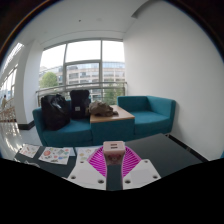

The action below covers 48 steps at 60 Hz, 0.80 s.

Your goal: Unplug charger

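A small white cube charger (113,149) with a pinkish front face sits between my fingertips, held up above a dark tabletop (176,152). My gripper (113,153) is shut on it, and both magenta pads (96,163) press on its sides. No cable or socket shows around the charger. The part of it below the fingertips is hidden by the gripper body.
Printed sheets (55,155) lie on the dark tabletop left of the fingers. Beyond stand a teal sofa (62,126) with black bags (56,108), a wooden coffee table (112,117), a second teal sofa (152,110), large windows (85,68) and a white wall at the right.
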Available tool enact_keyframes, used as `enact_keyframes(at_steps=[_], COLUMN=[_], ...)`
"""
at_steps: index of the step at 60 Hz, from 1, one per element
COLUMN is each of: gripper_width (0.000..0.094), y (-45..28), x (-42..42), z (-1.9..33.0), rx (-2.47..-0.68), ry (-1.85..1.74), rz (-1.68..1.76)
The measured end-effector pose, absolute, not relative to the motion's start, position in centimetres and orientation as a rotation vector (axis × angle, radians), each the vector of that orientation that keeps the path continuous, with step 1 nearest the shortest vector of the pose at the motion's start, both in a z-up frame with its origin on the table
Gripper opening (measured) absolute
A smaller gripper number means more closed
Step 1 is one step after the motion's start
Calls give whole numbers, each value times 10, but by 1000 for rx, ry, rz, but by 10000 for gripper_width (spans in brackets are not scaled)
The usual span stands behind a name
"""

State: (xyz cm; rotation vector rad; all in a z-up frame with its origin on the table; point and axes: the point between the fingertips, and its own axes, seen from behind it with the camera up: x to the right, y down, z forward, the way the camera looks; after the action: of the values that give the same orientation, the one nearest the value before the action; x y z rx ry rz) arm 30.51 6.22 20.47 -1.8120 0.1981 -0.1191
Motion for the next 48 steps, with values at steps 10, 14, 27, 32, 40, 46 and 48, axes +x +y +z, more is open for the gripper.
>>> enact_keyframes(at_steps=[10,14,27,32,40,46,48], gripper_width=[150,151,199,234,398,486,511], y=[61,61,57,61,68,69,66], x=[335,342,343,343,348,355,355], z=[83,54,1,3,0,3,9], rx=[-2031,-2087,-2218,-2215,-2221,-2210,-2202], ry=[201,214,234,206,193,196,203], rz=[-131,-129,-86,-96,-135,-188,-195])
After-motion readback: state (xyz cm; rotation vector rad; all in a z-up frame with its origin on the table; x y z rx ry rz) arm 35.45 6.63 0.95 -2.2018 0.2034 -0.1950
